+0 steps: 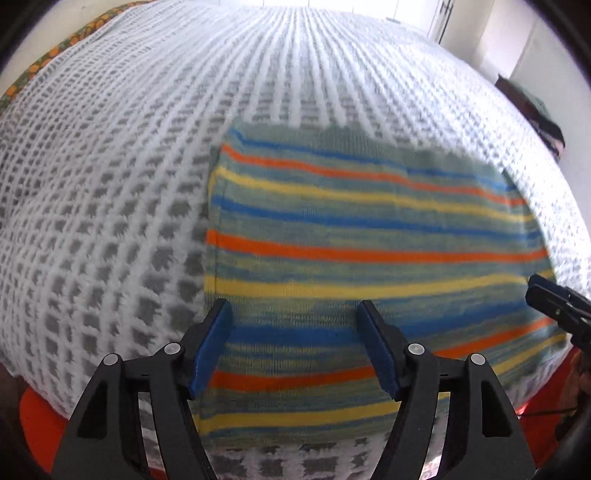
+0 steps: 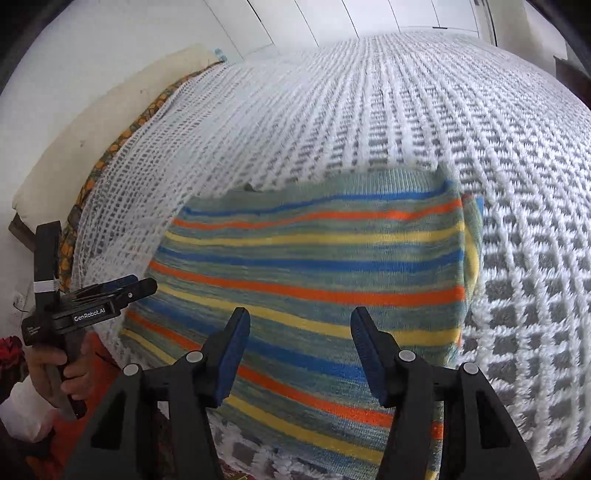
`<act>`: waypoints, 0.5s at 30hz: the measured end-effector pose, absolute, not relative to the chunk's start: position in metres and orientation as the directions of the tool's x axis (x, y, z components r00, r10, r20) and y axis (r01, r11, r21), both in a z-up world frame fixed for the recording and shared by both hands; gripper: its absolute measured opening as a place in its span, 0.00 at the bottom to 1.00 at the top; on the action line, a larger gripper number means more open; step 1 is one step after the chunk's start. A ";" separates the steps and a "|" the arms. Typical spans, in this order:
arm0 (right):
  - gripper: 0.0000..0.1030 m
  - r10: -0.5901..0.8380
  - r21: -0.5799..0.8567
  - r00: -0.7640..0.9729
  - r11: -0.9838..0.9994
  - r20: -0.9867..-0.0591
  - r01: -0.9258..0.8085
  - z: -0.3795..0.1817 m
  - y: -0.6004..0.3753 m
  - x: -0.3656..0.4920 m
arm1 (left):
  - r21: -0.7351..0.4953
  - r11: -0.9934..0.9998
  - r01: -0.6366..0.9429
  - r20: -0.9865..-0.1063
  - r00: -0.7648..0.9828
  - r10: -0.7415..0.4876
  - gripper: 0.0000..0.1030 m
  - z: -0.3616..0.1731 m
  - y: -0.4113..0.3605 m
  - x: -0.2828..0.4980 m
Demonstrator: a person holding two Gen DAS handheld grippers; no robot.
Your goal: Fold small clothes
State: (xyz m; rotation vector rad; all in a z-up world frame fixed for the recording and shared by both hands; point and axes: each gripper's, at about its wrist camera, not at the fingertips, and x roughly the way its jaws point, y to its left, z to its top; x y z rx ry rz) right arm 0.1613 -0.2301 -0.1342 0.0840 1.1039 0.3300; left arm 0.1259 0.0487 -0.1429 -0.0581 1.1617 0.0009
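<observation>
A striped knit garment [image 1: 369, 240], green with blue, orange and yellow bands, lies folded flat on a white and grey checked blanket [image 1: 110, 221]. It also shows in the right wrist view [image 2: 314, 266]. My left gripper [image 1: 295, 314] is open and empty, hovering over the garment's near left part. My right gripper [image 2: 299, 325] is open and empty over the garment's near edge. The left gripper shows in the right wrist view [image 2: 129, 286] at the garment's left side. The right gripper's tip shows at the right edge of the left wrist view [image 1: 550, 299].
The blanket covers a bed whose patterned orange and green sheet edge [image 2: 110, 155] shows at the left. A cream pillow [image 2: 92, 122] lies beside it. White cupboard doors [image 2: 332, 22] stand behind. Dark clothes [image 1: 535, 110] lie at the far right.
</observation>
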 end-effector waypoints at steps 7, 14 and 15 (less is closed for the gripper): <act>0.53 0.245 0.188 0.446 0.968 -0.861 -0.169 -0.143 -0.248 0.148 | -0.029 0.999 -0.016 -0.883 0.469 -0.019 0.71 -0.128 0.046 0.105; 0.66 0.205 0.112 0.632 0.976 -0.747 -0.185 -0.080 -0.233 0.090 | -0.123 0.984 -0.130 -0.823 0.567 -0.028 0.84 -0.099 0.063 0.057; 0.66 0.192 0.082 0.650 0.977 -0.735 -0.196 -0.073 -0.225 0.083 | -0.130 0.982 -0.138 -0.816 0.577 -0.027 0.84 -0.095 0.067 0.054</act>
